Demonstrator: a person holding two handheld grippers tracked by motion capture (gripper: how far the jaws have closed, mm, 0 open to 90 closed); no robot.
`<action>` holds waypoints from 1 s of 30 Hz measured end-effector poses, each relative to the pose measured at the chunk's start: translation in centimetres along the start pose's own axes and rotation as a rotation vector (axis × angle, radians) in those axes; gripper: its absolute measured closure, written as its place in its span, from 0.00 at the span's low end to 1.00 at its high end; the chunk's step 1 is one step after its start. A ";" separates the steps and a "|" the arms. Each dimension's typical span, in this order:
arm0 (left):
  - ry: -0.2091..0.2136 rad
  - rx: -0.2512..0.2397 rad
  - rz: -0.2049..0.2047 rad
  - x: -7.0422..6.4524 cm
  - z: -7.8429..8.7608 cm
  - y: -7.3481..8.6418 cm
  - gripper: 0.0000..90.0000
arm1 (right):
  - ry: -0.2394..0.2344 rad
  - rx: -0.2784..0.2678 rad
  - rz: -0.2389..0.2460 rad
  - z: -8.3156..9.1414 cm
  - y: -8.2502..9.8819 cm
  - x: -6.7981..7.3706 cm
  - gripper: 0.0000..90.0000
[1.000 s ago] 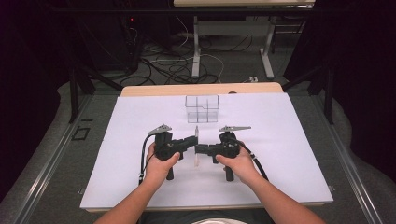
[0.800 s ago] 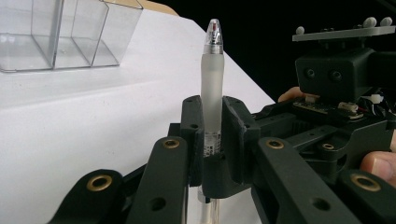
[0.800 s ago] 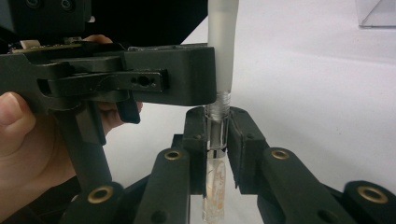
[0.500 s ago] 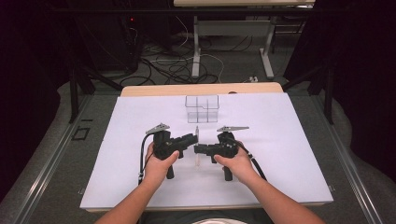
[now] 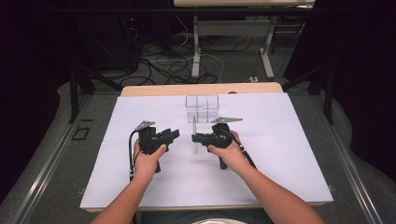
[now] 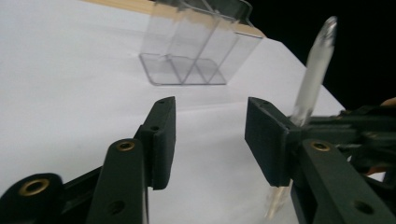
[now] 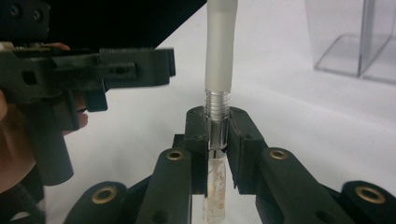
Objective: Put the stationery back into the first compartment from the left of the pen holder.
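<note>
We keep the right hand-held gripper (image 7: 218, 140) pinching the clear plastic pen (image 7: 218, 70) upright; left hand-held gripper (image 6: 210, 135), jaws just opening w/ nothing between, stays clear before slotting into the transparent divided holder (image 5: 201, 107).

- High view — fixed overhead, facing forward and down across the whole table (image 5: 280, 154).
- Left gripper view — low, close, facing the clear organizer (image 6: 196, 51).
- Right gripper view — close; shares the tube (image 7: 219, 65) with the others.

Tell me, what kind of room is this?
Probably a lab or workshop set up for recording handwork. A white table stands among dark curtains, loose cables lie on the floor behind it, and a person works with camera-bearing hand grippers.
</note>
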State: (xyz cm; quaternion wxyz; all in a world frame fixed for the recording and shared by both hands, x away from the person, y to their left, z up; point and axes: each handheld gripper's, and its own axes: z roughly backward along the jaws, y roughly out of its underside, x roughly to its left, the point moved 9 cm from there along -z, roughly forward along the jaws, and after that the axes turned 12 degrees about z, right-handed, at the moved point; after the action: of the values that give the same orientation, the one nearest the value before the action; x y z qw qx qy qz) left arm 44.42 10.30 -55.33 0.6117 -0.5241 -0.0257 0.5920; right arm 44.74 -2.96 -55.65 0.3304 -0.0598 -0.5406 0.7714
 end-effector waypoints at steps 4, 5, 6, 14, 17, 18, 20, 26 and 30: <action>-0.052 -0.024 -0.018 1.0 0.2 -0.5 0.50 | 0.039 -0.018 0.068 -0.5 -1.7 -0.5 0.88; -0.066 -0.032 -0.027 1.3 0.2 -0.7 0.50 | 0.039 -0.018 0.068 -0.5 -1.7 -0.5 0.88; -0.077 -0.036 -0.027 1.4 0.2 -0.8 0.48 | 0.056 -0.042 0.110 -0.8 -2.6 -0.8 0.88; -0.133 -0.062 -0.055 2.5 0.4 -1.3 0.39 | 0.129 -0.120 0.245 -1.5 -6.7 -1.4 0.88; -0.176 -0.066 -0.074 3.1 0.6 -1.5 0.35 | 0.154 -0.141 0.281 -1.8 -8.1 -1.6 0.88; -0.188 -0.079 -0.076 3.3 0.7 -1.6 0.35 | 0.154 -0.141 0.281 -1.8 -8.1 -1.6 0.88; -0.210 -0.081 -0.086 3.6 0.8 -1.6 0.29 | 0.164 -0.155 0.291 -2.0 -9.0 -1.8 0.88; -0.243 -0.090 -0.087 4.6 0.9 -1.7 0.17 | 0.237 -0.199 0.322 -2.3 -11.8 -3.0 0.88; -0.248 -0.080 -0.083 4.9 0.7 -1.5 0.14 | 0.265 -0.222 0.341 -2.4 -12.7 -3.7 0.88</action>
State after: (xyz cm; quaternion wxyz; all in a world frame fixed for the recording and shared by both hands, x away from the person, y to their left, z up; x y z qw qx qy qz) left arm 46.52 14.75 -56.88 0.6064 -0.4693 -0.1465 0.6249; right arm 54.33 -0.69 -46.54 0.2549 -0.2869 -0.5562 0.7372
